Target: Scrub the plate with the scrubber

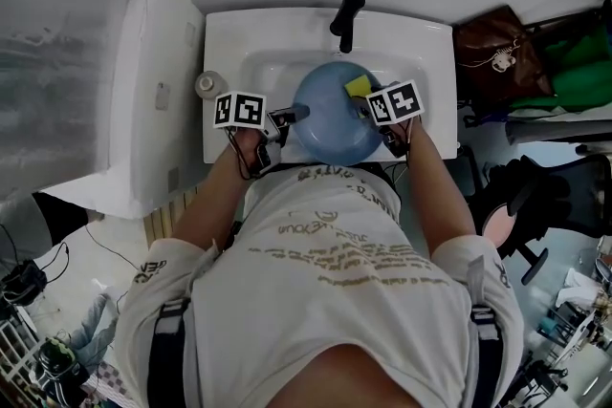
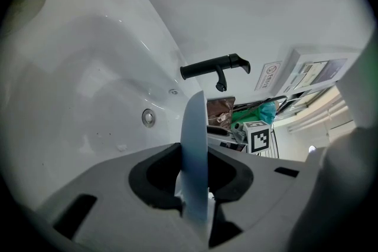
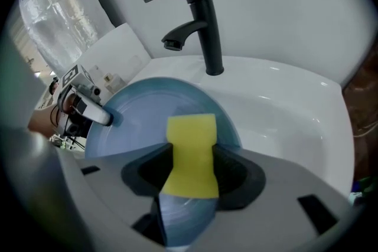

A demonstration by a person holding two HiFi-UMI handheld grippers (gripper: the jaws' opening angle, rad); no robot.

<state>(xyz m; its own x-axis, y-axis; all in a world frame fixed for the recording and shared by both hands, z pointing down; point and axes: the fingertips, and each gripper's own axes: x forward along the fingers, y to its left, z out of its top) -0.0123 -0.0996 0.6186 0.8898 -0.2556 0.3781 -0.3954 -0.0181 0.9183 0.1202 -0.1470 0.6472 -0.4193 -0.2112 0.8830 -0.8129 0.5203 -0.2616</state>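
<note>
Over the white sink, count: one blue plate, one yellow scrubber, one black tap, two grippers.

- Your left gripper has the plate by its left rim. The jaws are narrow and pinched on the rim's thin edge. In the left gripper view the plate shows edge-on, rising straight out of the jaws.
- The plate hangs above the basin in front of the tap. Its hollow face is turned up toward you and toward the right gripper. Round, so no long axis.
- Your right gripper comes in steeply from the plate's right. Its jaws are clamped on the scrubber, squeezing it to a waist.
- The scrubber's long axis runs out along the jaws, free end toward the tap. It sits over the plate's upper right part. Contact with the face: cannot confirm.
</note>
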